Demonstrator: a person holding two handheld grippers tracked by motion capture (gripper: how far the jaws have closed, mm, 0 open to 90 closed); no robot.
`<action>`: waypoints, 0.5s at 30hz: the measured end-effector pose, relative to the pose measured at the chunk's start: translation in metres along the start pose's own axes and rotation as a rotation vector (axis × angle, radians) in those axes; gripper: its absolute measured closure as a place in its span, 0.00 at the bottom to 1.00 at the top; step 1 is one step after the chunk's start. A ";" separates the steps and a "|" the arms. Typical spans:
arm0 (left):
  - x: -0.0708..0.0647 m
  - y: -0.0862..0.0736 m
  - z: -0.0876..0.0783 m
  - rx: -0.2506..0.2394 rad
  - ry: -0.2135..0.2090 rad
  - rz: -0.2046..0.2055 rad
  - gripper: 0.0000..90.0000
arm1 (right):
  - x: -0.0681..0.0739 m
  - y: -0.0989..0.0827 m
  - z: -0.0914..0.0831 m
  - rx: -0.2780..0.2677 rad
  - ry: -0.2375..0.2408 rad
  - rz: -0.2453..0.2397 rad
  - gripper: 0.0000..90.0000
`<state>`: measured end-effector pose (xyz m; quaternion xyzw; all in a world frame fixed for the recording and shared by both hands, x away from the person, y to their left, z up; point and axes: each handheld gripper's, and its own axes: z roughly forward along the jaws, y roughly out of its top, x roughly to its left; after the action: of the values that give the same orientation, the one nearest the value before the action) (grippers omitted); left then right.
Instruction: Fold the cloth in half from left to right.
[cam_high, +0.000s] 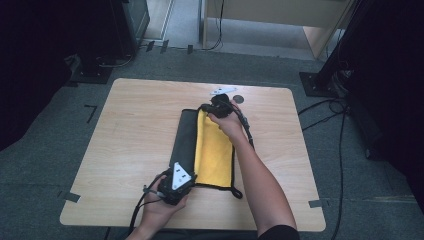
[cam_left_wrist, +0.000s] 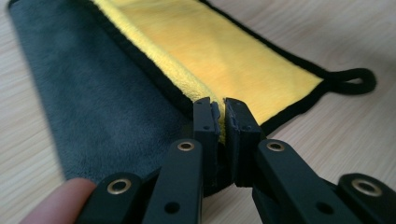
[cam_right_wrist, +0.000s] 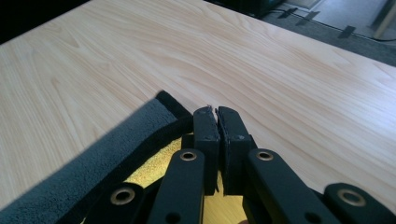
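One microfibre cloth, yellow on one face and dark grey on the other with a black sewn border, lies lengthwise near the middle of the light wood table. Its yellow face is folded over the grey, so a grey strip shows along the left side in the high view. Wide bare wood lies to the left of the cloth, a narrower band to its right, and the cloth's near end sits close to the table's front edge.

There are two grippers. The left gripper is at the cloth's near end, the right gripper at its far end, close to the table's back edge. A small dark round disc lies on the wood just beyond the right gripper.

The left gripper view shows what the high view hides under the hands: the jaws of the left gripper are clamped on the yellow folded edge, and a black hanging loop sticks out from the cloth's corner. The right gripper view shows the right gripper with its jaws pressed together on the black-bordered corner, open tabletop stretching ahead.
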<state>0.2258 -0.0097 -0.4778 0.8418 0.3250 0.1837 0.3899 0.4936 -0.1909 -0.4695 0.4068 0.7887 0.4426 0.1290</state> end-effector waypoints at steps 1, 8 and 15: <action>-0.006 0.002 0.005 -0.002 0.004 0.027 0.94 | -0.005 -0.005 -0.004 0.001 -0.008 0.001 0.97; -0.024 0.006 0.033 -0.002 -0.049 0.035 0.94 | -0.030 -0.023 -0.024 0.004 -0.053 0.031 0.97; -0.022 0.007 0.034 -0.050 -0.084 -0.005 0.70 | -0.042 -0.035 -0.029 0.011 -0.156 0.065 0.83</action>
<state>0.2325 -0.0464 -0.4952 0.8379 0.3058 0.1553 0.4246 0.4860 -0.2495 -0.4876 0.4662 0.7651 0.4090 0.1732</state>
